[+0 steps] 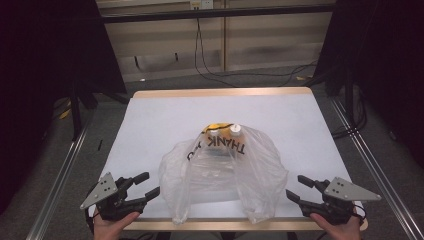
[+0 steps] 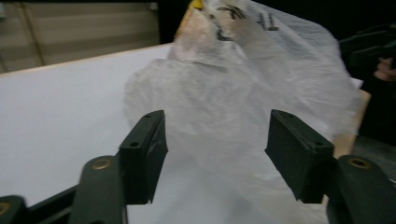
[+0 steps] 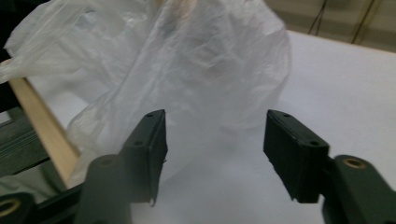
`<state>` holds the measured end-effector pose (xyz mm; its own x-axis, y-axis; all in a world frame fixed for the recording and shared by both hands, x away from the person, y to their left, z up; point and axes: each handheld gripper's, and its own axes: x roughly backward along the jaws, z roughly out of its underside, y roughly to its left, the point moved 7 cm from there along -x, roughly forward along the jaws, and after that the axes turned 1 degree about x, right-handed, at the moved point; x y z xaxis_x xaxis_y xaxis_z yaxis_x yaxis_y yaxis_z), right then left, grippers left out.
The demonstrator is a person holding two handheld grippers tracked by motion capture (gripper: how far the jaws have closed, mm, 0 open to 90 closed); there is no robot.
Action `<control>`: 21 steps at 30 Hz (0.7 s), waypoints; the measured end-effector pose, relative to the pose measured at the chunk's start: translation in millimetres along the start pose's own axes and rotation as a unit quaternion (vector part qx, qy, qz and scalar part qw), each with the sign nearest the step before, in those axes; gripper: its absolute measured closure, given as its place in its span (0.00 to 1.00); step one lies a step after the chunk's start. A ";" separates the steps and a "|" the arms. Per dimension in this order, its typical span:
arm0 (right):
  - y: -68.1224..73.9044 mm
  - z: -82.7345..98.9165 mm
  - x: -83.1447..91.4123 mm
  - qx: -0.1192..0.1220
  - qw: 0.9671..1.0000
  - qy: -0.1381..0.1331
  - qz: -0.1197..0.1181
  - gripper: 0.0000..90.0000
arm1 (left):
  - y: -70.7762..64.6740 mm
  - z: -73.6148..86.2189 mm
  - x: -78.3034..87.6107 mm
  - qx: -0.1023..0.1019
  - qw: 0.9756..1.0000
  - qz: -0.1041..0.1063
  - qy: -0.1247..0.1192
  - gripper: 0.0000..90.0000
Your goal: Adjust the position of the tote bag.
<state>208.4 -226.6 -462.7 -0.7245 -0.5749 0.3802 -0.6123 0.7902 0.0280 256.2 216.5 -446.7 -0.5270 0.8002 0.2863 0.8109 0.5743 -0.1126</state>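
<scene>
Crinkly clear plastic "THANK YOU" bag (image 1: 225, 172) sits mid-bench near the front edge w/ both grippers' fingers, left (image 1: 145, 184) & right (image 1: 296, 187), half-open, holding nothing — flimsy film could slip or tear.

Bag (image 1: 222, 175) veils bottles (image 1: 226, 132); its lettering partly hidden.

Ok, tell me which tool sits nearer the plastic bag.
Left, narrowly. The left tool has its open jaws just off the plastic bag at its left edge; the right tool sits a small gap off the bag's right side. Neither touches it.
</scene>
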 end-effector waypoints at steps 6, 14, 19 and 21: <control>13.5 3.3 -3.5 0.003 0.999 0.018 -0.034 0.59 | -22.1 -2.2 -2.4 -0.018 0.999 0.026 0.002 0.51; 38.9 4.5 0.2 0.002 0.996 0.026 -0.085 0.75 | -43.9 4.8 -12.2 -0.033 0.996 0.081 0.036 0.72; 54.9 6.9 -9.9 0.011 0.990 0.044 -0.131 0.88 | -54.6 14.6 -22.6 -0.042 0.989 0.121 0.072 0.83; 59.8 6.7 -18.2 0.020 0.988 0.054 -0.141 0.90 | -54.1 19.6 -26.3 -0.044 0.987 0.128 0.087 0.86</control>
<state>182.9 -170.3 -474.1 -0.4871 -0.7428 0.4593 -0.7979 0.5924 0.1118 221.2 167.8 -466.8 -0.2568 0.8705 0.4199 0.9348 0.3341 -0.1209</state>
